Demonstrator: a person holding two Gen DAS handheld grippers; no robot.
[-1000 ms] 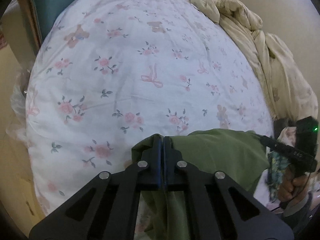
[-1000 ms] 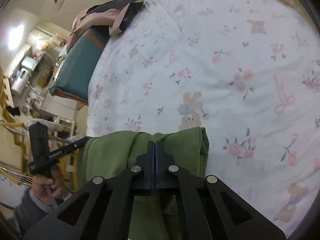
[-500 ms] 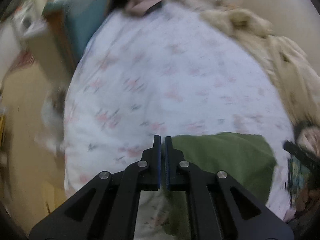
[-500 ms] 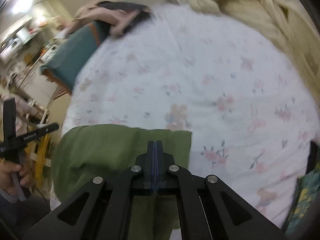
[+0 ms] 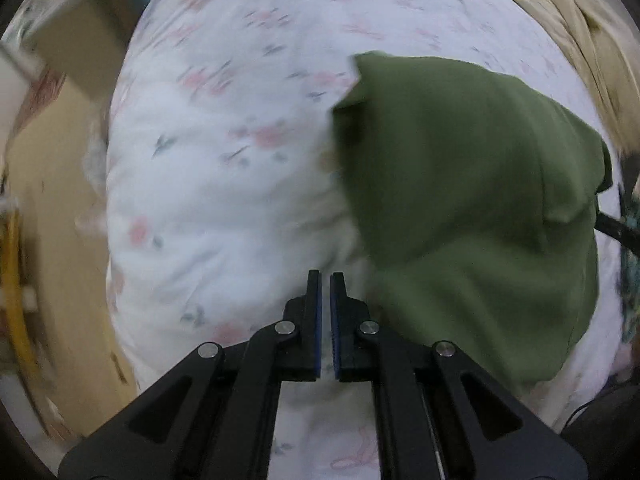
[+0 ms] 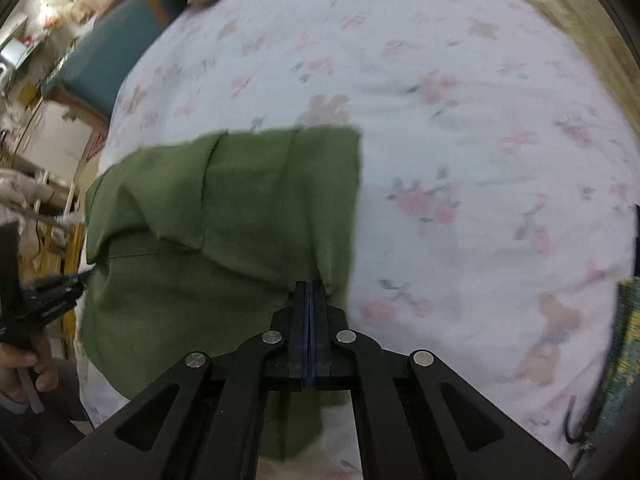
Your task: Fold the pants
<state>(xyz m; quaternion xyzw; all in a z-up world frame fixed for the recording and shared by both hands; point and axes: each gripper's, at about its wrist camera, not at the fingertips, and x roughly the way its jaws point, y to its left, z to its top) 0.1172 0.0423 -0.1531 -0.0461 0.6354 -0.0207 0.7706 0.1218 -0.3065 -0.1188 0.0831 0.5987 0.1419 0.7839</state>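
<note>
the green pants lie on the bed's floral sheet, near the edge closest to the person, already doubled into a compact, roughly rectangular bundle with layered flaps and a few loose ridges across the top. judging from that shape, the main folds look done; what seems left is one more fold or a flattening of the raised flap on its left side, then letting go. the left hand-held gripper hovers above bare sheet just beside the bundle, its jaws parted by only a thin slit and holding nothing. the right hand-held gripper has its jaws pressed together at the near right corner of the pants, apparently pinching the cloth edge there. a crumpled cream quilt runs along the far side of the bed, and a teal chair stands beyond the sheet. the only writing is a small white label on the other hand-held gripper's body at the left of the right wrist view, too blurred to read; no brand can be made out on the pants.
</note>
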